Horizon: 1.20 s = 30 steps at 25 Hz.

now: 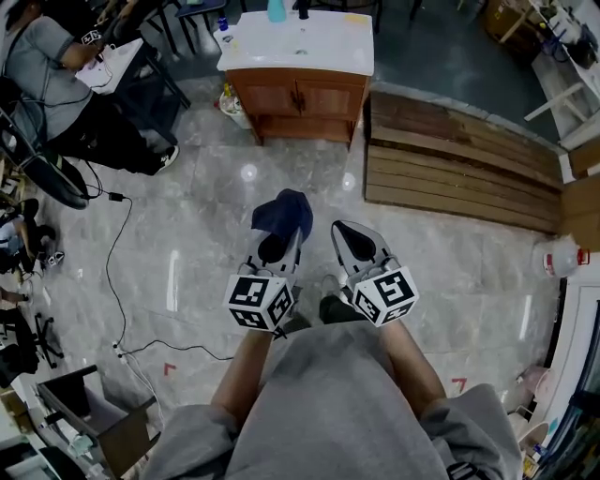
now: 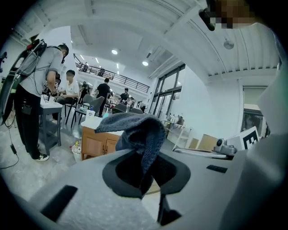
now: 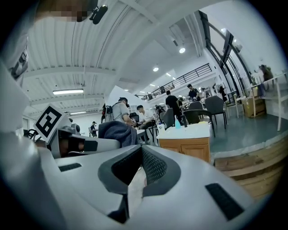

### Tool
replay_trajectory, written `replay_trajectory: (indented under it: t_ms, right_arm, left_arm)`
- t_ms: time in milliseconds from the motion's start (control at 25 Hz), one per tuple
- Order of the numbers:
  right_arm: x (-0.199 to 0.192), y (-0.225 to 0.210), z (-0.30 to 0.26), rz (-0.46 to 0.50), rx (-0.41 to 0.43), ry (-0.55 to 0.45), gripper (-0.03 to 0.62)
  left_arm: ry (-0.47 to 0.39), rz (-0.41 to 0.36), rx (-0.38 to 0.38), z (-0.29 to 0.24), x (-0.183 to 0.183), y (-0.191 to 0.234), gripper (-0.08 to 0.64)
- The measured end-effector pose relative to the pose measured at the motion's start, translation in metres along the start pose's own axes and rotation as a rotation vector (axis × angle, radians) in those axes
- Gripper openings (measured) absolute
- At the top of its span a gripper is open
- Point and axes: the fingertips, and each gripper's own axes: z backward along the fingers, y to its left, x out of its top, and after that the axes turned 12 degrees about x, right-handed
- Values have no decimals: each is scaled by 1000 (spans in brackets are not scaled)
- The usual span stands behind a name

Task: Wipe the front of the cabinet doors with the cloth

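A wooden cabinet (image 1: 298, 97) with two doors and a white sink top stands some way ahead on the floor; it also shows in the left gripper view (image 2: 96, 143) and the right gripper view (image 3: 193, 148). My left gripper (image 1: 284, 242) (image 2: 144, 173) is shut on a dark blue cloth (image 1: 284, 212) (image 2: 139, 130), which bunches up above the jaws. The right gripper (image 1: 343, 229) (image 3: 141, 168) is beside it, shut and holding nothing. Both are held low in front of me, far from the cabinet. The cloth (image 3: 118, 131) also shows in the right gripper view.
A low wooden platform (image 1: 459, 169) lies right of the cabinet. A seated person (image 1: 56, 84) and desk are at the far left, with a cable (image 1: 112, 244) trailing across the marble floor. A white container (image 1: 561, 255) stands at the right. A teal bottle (image 1: 277, 9) sits on the sink top.
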Motion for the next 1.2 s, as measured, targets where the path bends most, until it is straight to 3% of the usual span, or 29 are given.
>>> replay_trajectory:
  t_ms: [200,560,1200]
  right_arm:
    - [13,-33,-5,-14,12,-17,11]
    - [10,-54,-36,-38,47,-6,11]
    - [19,-108,-184,-61,13,45,11]
  left_arm:
    - [-3,-10,25,-27,8,-6,44]
    - [9,-15,62,-56,12,15,44]
    - [32,37,68,-160,48,143,44]
